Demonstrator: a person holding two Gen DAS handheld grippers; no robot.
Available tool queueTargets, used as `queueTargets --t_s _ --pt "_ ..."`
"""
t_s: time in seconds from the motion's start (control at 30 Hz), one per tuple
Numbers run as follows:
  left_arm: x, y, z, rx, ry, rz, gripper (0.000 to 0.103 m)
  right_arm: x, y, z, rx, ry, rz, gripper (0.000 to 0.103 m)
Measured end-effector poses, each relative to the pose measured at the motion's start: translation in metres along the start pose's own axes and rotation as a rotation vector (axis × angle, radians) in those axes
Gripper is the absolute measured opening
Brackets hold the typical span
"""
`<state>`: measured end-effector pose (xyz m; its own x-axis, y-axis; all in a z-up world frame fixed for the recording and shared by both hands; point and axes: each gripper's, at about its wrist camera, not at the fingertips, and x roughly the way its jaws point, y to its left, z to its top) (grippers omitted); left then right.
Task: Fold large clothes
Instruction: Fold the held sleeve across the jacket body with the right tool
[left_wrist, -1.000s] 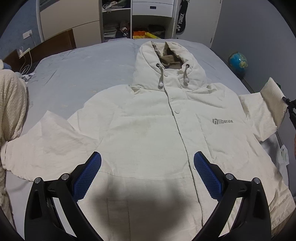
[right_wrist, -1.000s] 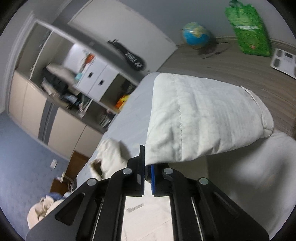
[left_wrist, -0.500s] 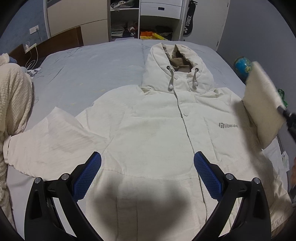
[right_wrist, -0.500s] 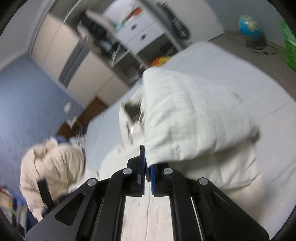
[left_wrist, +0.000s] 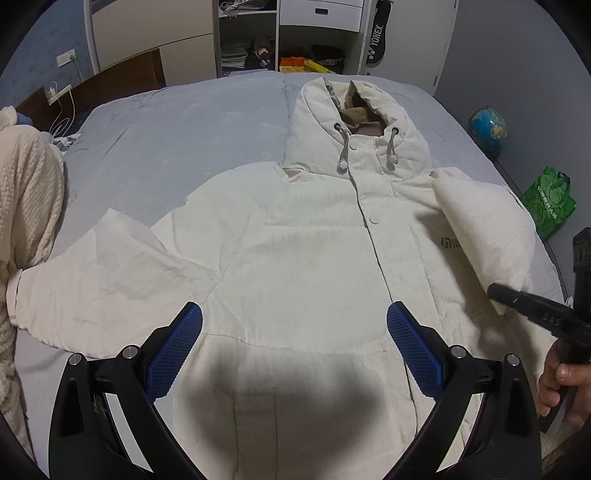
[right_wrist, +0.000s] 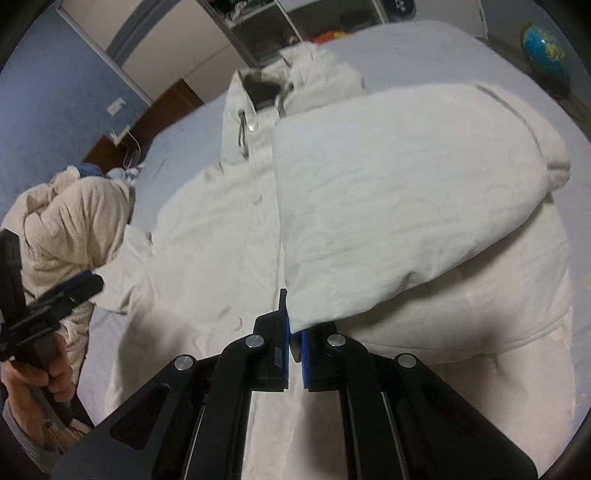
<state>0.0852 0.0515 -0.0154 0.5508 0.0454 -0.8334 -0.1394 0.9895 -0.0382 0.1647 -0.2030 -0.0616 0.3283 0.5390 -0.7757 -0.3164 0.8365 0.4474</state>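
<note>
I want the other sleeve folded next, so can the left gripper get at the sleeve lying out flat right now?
Probably yes. The left gripper is open and empty, and the flat sleeve lies uncovered beside it on the bed.

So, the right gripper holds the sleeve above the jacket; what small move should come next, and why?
Probably lower the sleeve a little further onto the jacket's chest and only then open. The right gripper is shut on the cuff end, and the sleeve already lies folded inward over the logo side, but its held end looks raised off the front. The left gripper hovers open and idle.
</note>
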Motion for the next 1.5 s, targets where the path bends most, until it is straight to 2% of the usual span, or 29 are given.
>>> queueTargets --t_s 0.1,0.17,0.2,0.33,0.4,0.57,0.7,0.9,0.97,1.0,1.03,1.1,1.13,1.27,1.5 --pt "0.001 0.000 -0.001 0.000 0.005 0.000 0.096 0.012 -0.007 -0.001 0.024 0.068 -0.009 0.007" --pt "0.002 0.000 0.000 0.000 0.007 -0.001 0.096 0.017 -0.008 -0.005 0.029 0.102 -0.004 0.015" --pt "0.003 0.000 0.000 0.000 0.007 -0.001 0.096 0.016 -0.008 -0.004 0.029 0.106 0.003 0.022" --pt "0.003 -0.001 0.000 -0.001 0.010 0.000 0.096 -0.004 -0.011 0.003 0.063 0.049 0.038 0.053" --pt "0.003 -0.001 0.000 0.000 0.010 0.003 0.096 -0.017 -0.020 0.009 0.106 0.003 0.033 0.053" --pt "0.005 -0.003 -0.001 0.002 0.008 0.010 0.096 -0.045 -0.071 0.018 0.322 -0.108 0.029 0.053" --pt "0.007 0.001 0.000 -0.006 0.008 0.056 0.096 -0.057 -0.113 0.022 0.487 -0.188 0.058 0.053" --pt "0.007 0.019 0.002 -0.056 0.012 0.055 0.096 -0.051 -0.135 0.031 0.562 -0.235 0.095 0.053" --pt "0.008 0.026 0.003 -0.077 0.018 0.061 0.096 -0.046 -0.135 0.035 0.571 -0.241 0.101 0.053" --pt "0.009 0.030 0.002 -0.086 0.023 0.066 0.096 -0.043 -0.135 0.037 0.576 -0.245 0.107 0.049" --pt "0.010 0.032 0.003 -0.092 0.025 0.069 0.096 -0.039 -0.134 0.039 0.580 -0.248 0.111 0.035" --pt "0.011 0.038 0.003 -0.102 0.031 0.078 0.096 -0.034 -0.133 0.041 0.577 -0.246 0.134 0.020" --pt "0.011 0.041 0.002 -0.108 0.033 0.084 0.096 -0.032 -0.130 0.042 0.569 -0.245 0.157 0.016" --pt "0.010 0.052 0.001 -0.135 0.037 0.082 0.096 -0.030 -0.105 0.050 0.497 -0.244 0.221 0.012" --pt "0.007 0.061 0.000 -0.159 0.038 0.084 0.096 -0.022 -0.032 0.057 0.293 -0.204 0.324 0.008"
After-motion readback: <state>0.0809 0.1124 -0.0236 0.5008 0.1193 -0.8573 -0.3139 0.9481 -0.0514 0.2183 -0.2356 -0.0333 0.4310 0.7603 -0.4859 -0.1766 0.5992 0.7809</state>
